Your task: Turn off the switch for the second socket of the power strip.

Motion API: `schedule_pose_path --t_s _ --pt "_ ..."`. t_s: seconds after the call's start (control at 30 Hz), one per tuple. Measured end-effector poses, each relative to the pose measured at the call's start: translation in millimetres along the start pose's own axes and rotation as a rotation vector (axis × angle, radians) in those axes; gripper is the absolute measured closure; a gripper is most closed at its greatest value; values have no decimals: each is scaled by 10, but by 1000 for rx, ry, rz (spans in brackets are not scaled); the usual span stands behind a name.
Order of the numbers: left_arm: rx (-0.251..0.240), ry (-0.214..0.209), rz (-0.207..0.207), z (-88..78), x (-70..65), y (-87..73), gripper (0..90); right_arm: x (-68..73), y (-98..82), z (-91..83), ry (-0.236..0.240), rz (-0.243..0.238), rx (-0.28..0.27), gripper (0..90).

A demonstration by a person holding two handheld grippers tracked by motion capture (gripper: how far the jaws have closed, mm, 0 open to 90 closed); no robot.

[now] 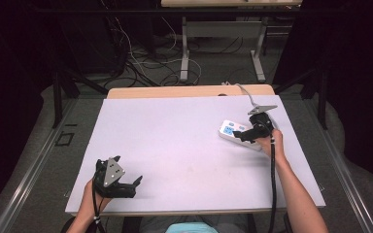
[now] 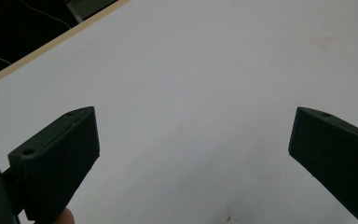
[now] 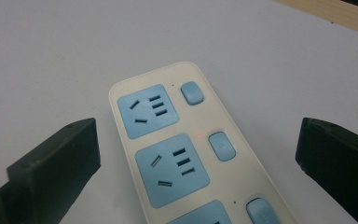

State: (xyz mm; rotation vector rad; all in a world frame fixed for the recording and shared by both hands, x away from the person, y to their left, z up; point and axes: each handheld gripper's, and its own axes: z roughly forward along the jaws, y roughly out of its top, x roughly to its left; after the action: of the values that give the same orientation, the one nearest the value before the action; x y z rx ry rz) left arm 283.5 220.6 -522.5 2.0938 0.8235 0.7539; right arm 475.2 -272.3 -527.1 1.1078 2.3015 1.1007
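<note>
Right hand-held gripper [image 1: 239, 137] jaws apart over power strip [image 3: 186, 154], red light lit, left hand-held gripper [image 1: 137, 182] apart

I can read no words, brand names or numbers anywhere in my views. The nearest thing to a sign is on the power strip [image 3: 191, 154], in the centre of my right gripper view: a small red indicator dot glows between its two upper blue switches, while the blue sockets and switches themselves carry no legible marking.
</note>
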Motion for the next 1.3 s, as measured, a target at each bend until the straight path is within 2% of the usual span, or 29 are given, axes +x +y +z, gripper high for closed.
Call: schedule_pose_path --t_s 0.13,0.17,0.27,0.63,0.67,0.77,0.8,0.83,0.9,0.93,1.03,1.2,1.23,1.3 --pt "-2 0 4 -10 -4 -1 17 6 19 -5 -24 -6 -17 0" --pt "-3 0 3 -8 -1 -1 17 -2 31 -4 -13 5 -18 0" --pt "0 2 1 -1 4 -2 17 -20 66 -8 -21 30 -36 0" --pt "1 -4 6 8 -4 2 17 -57 106 39 -45 46 -39 0" --pt "6 -5 7 8 -4 4 17 -90 124 41 -33 75 -45 0" --pt "1 -6 6 6 -7 2 16 -120 140 30 -34 82 -59 5" --pt "1 -6 6 3 -7 1 16 -121 148 22 -39 97 -68 31" --pt "1 -6 5 1 -7 1 16 -131 146 8 -35 99 -83 160" --pt "-1 -6 3 -1 -7 1 16 -141 143 -5 -36 96 -88 177" --pt "-1 -6 2 0 -5 1 16 -144 141 -9 -40 94 -86 234" --pt "3 -7 5 4 -2 1 17 -153 134 -34 -50 101 -99 482" --pt "5 2 16 1 1 3 16 -155 130 -43 -51 97 -94 784" --pt "3 0 12 2 -2 1 16 -155 130 -44 -51 99 -93 877" --pt "5 -1 9 1 -2 0 16 -153 129 -43 -51 99 -89 900"
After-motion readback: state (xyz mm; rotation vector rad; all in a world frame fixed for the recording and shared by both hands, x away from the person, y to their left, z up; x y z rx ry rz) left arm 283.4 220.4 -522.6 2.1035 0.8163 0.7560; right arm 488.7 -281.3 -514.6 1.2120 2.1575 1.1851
